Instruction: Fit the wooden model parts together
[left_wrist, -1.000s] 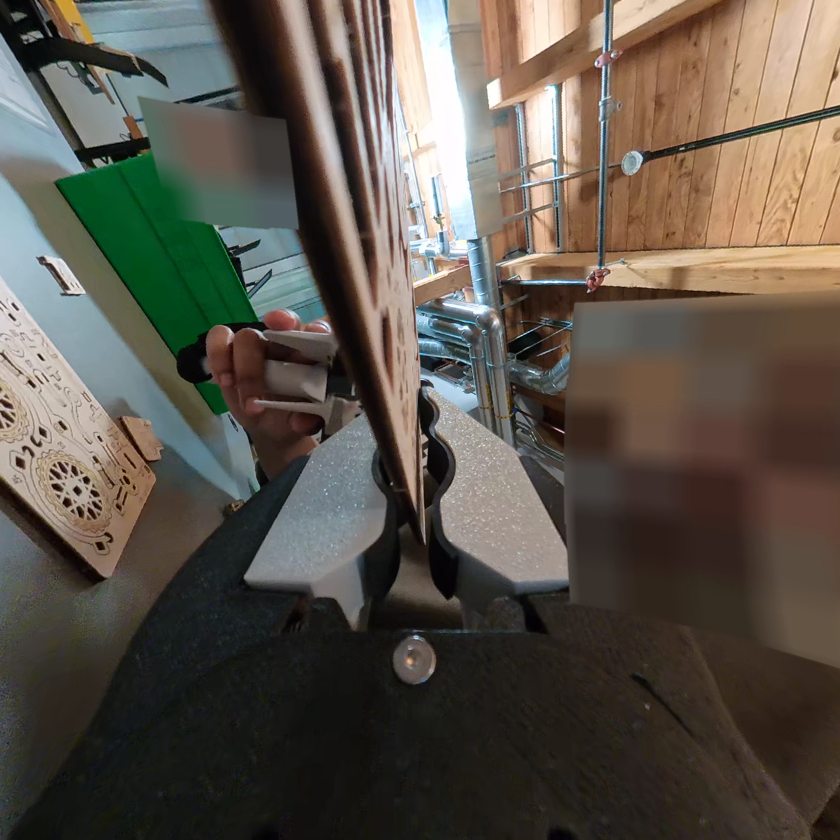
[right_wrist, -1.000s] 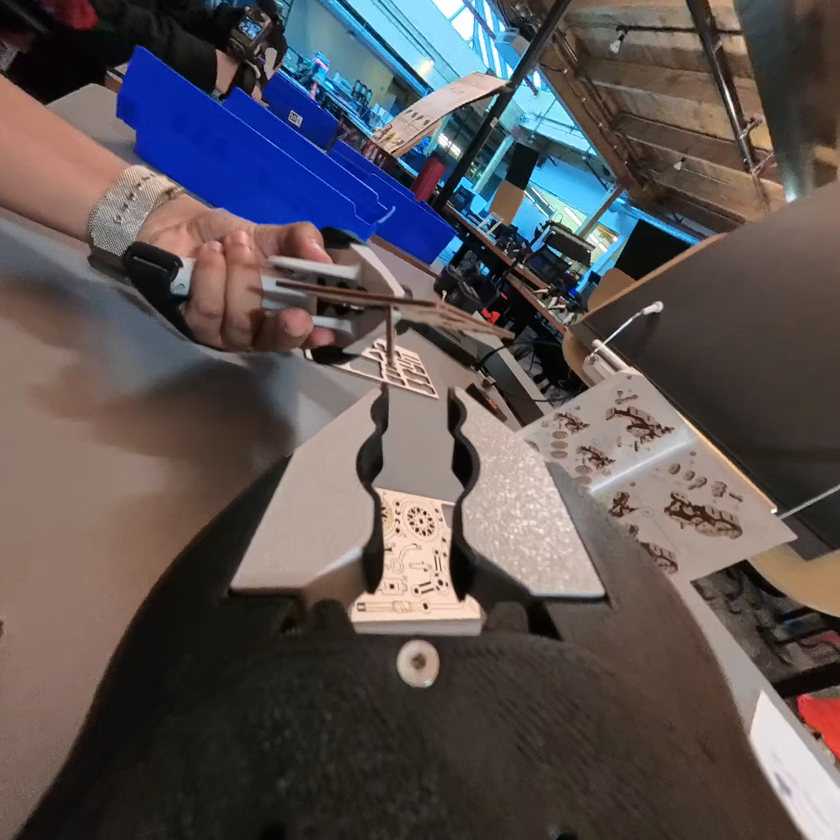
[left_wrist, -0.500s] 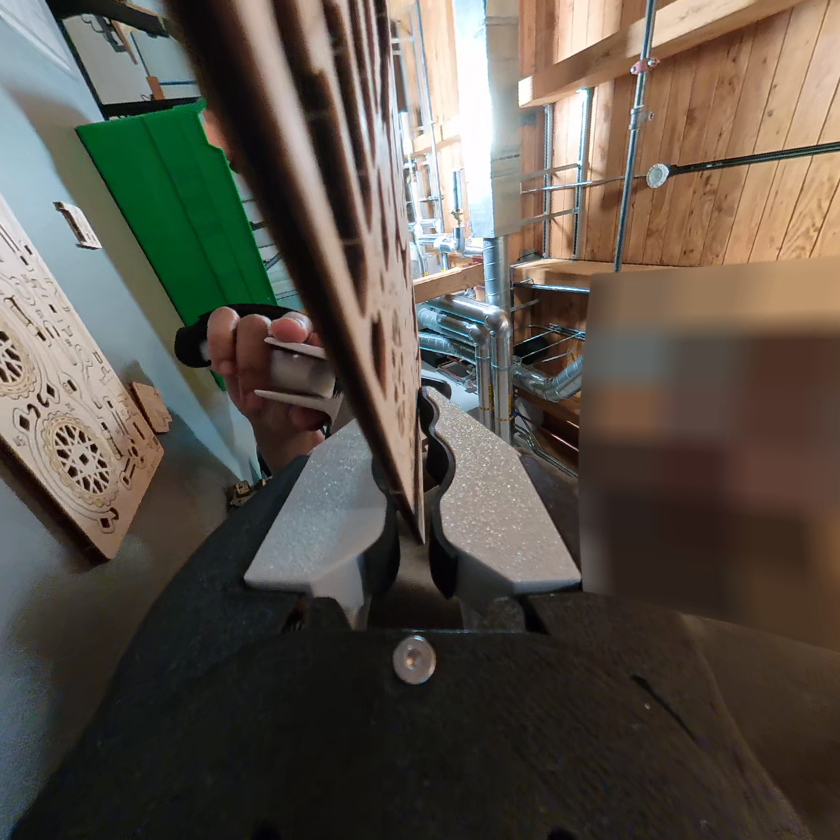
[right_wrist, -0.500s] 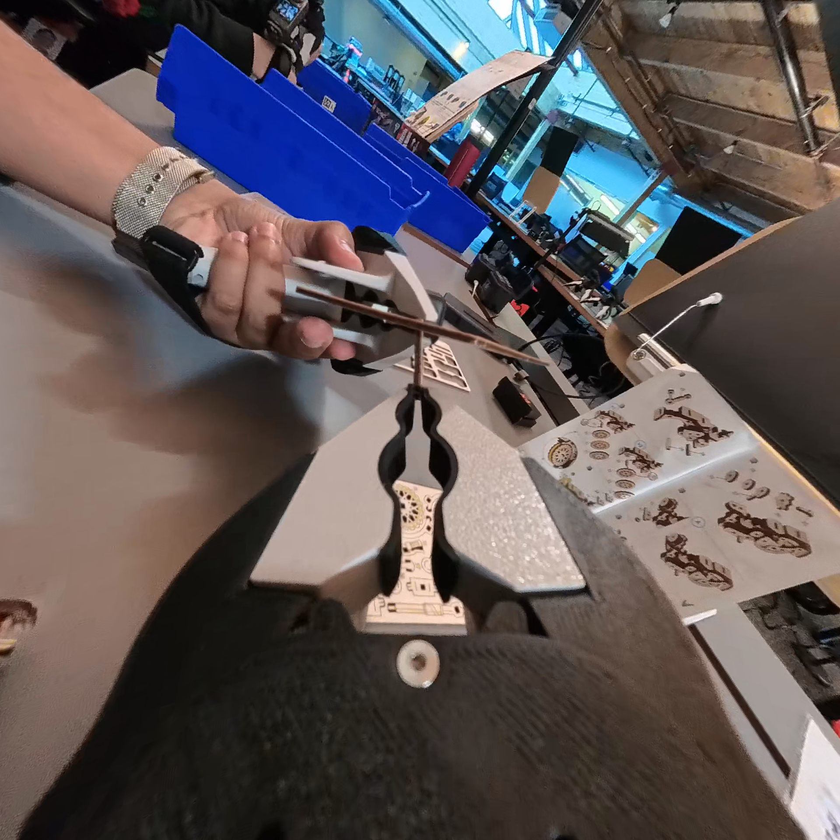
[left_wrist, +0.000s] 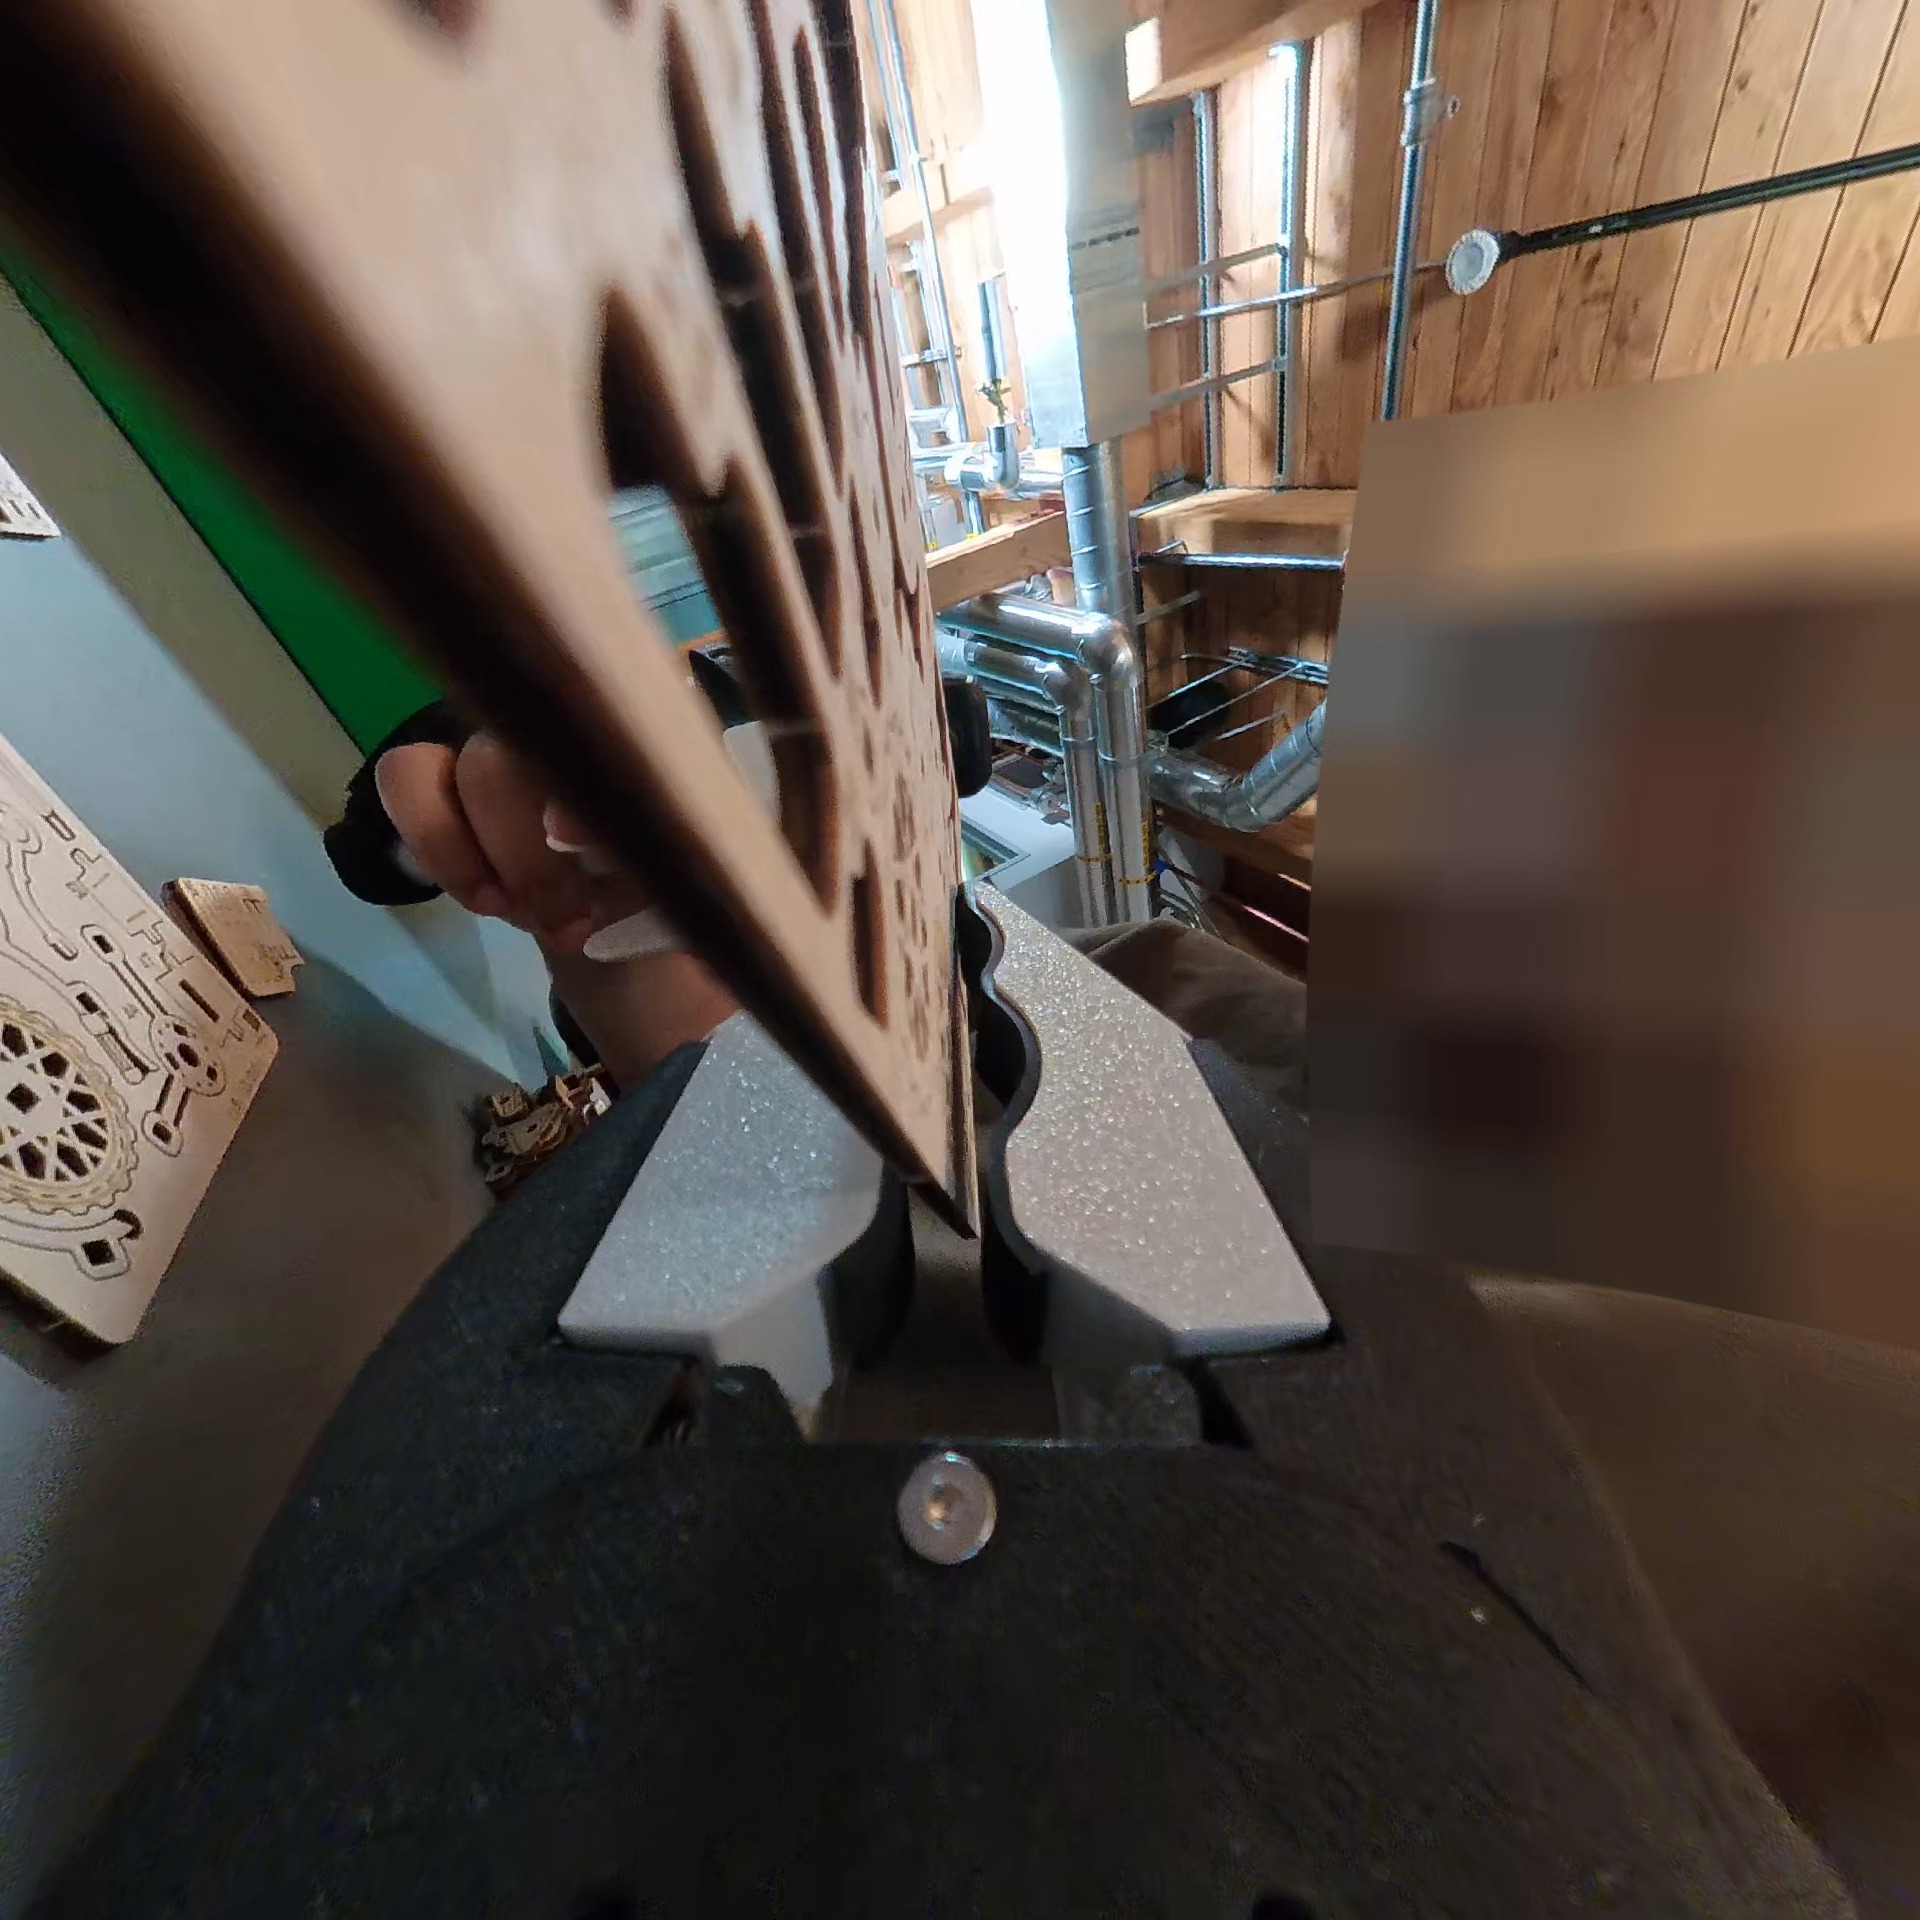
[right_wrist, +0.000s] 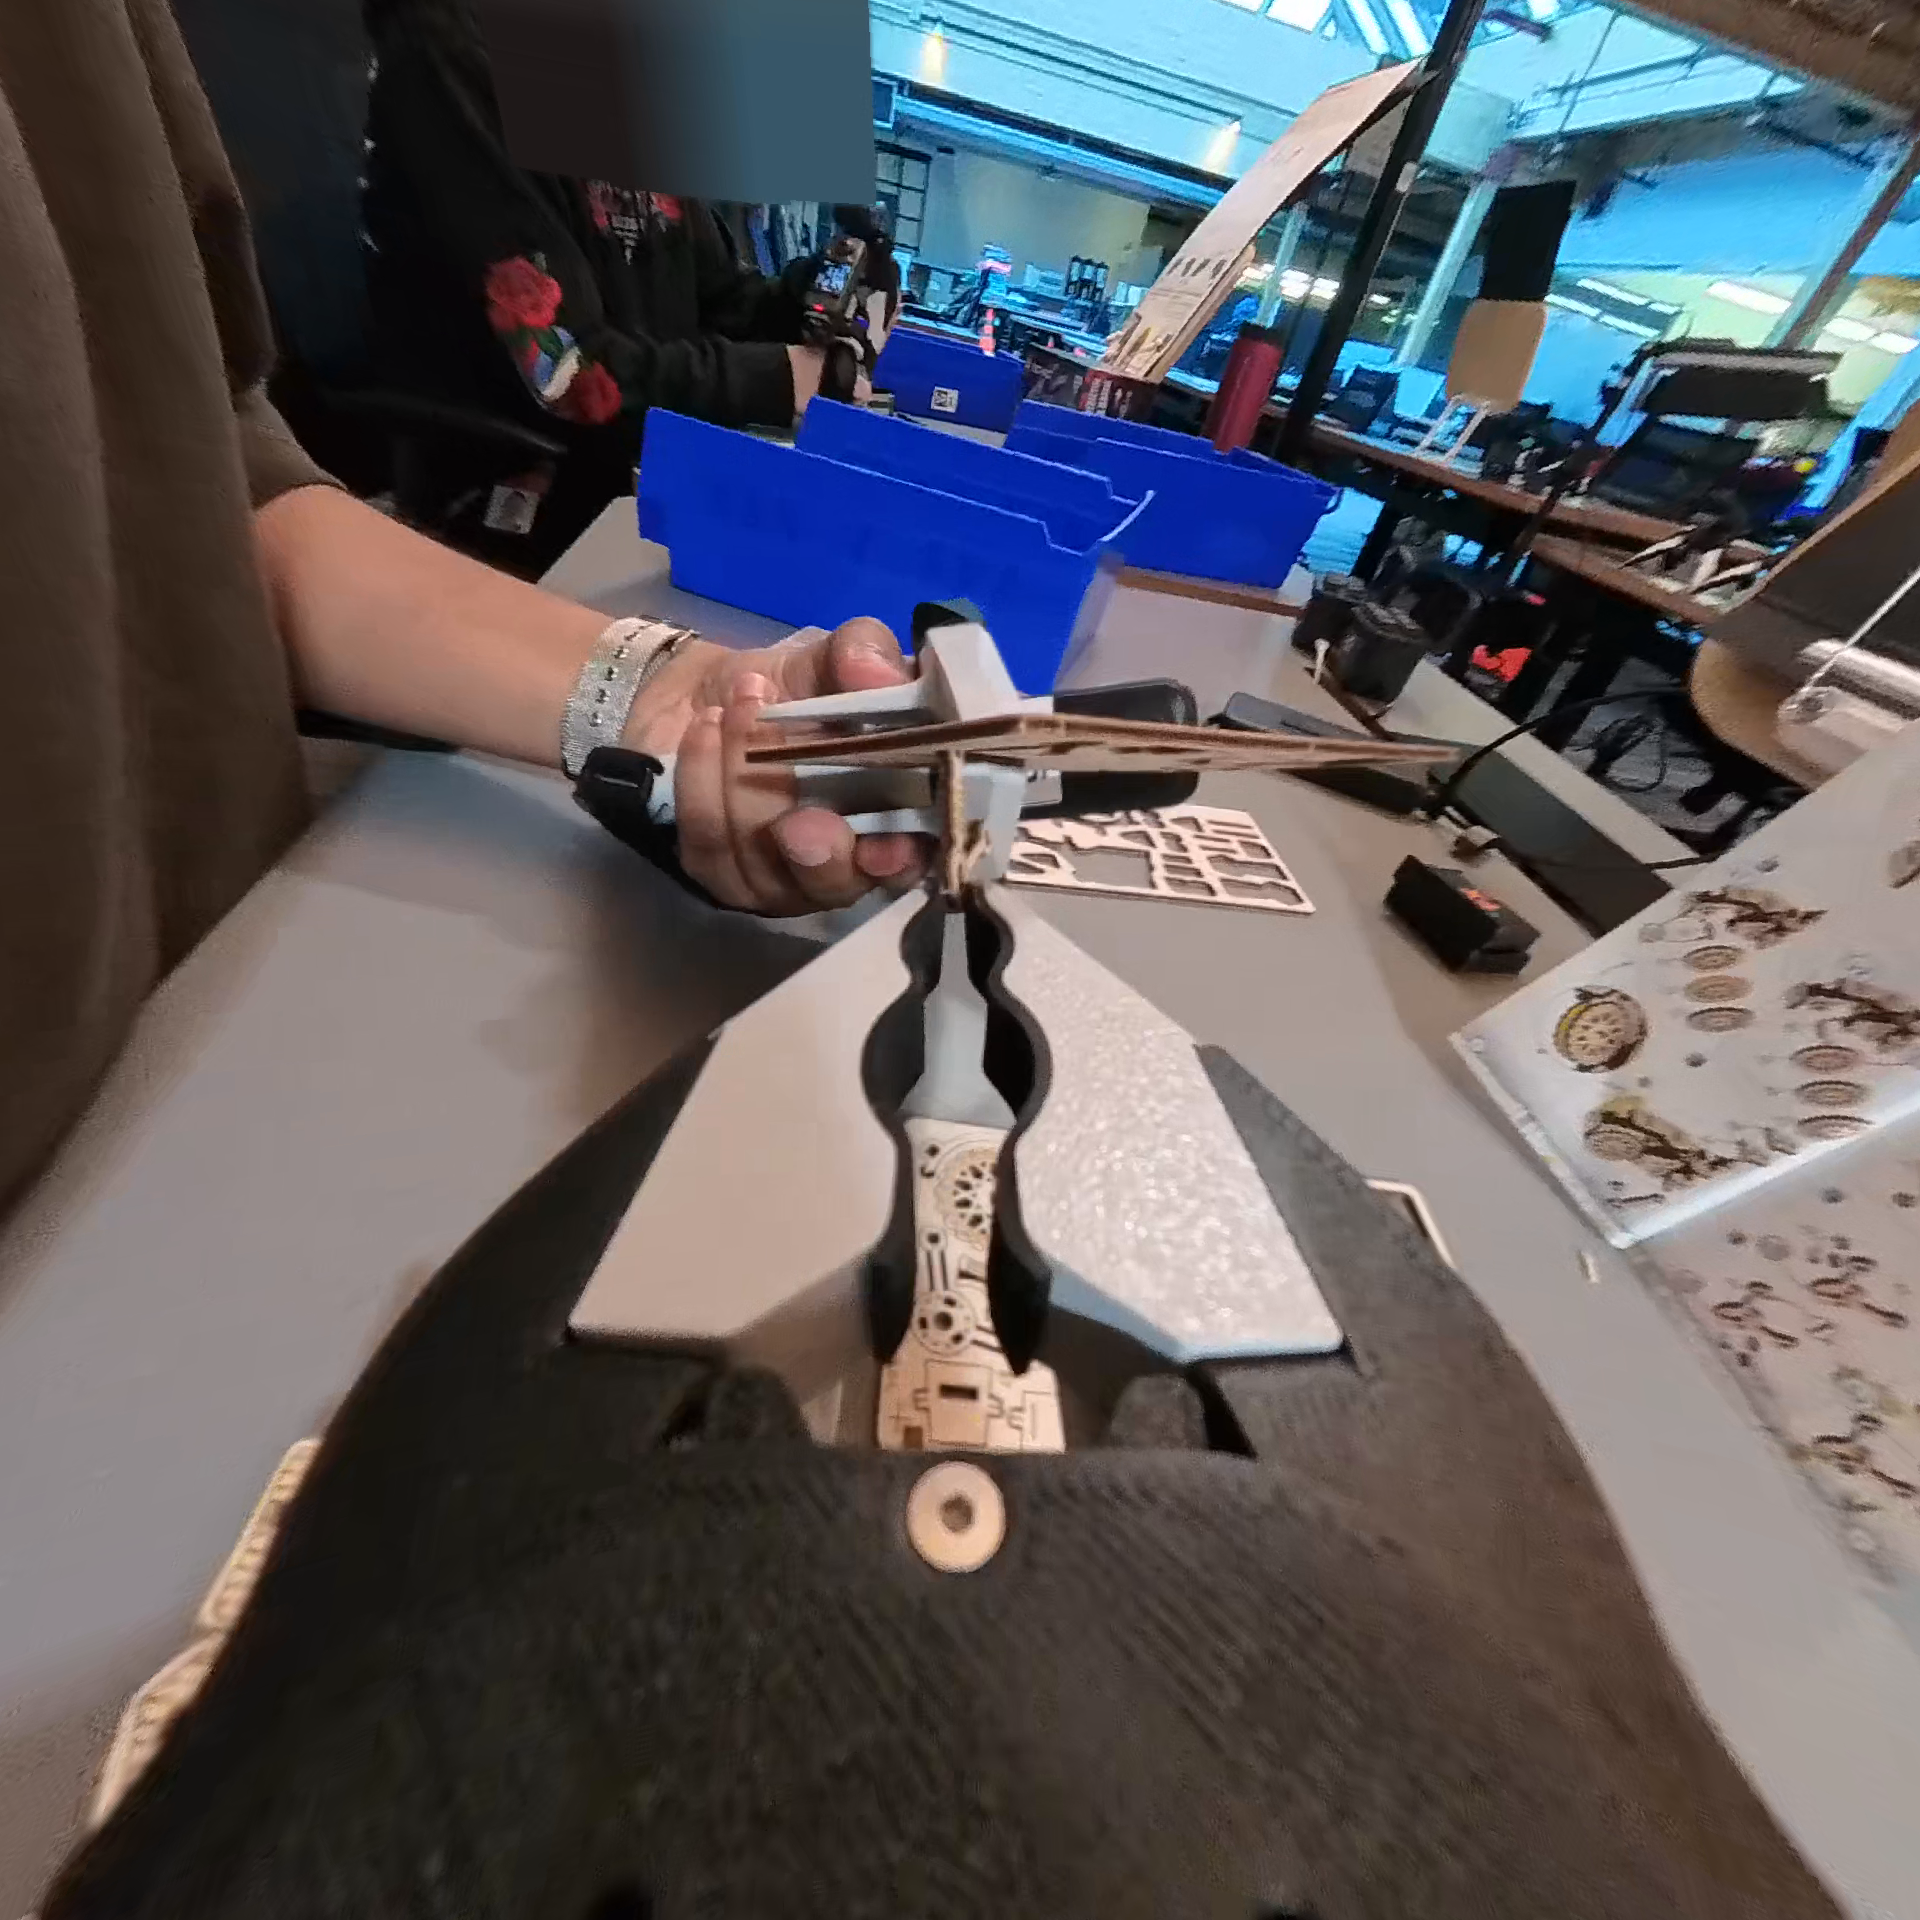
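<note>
Left gripper: jaws clenching the wooden sheet.
Right gripper: jaws now pinching a small part at twelve o'clock, freeing it.

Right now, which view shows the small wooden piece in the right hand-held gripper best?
Right wrist view. The small wooden piece stands pinched at the tips of the right hand-held gripper, meeting the flat wooden sheet from below. In the left wrist view that sheet fills the frame and the piece cannot be made out.
</note>
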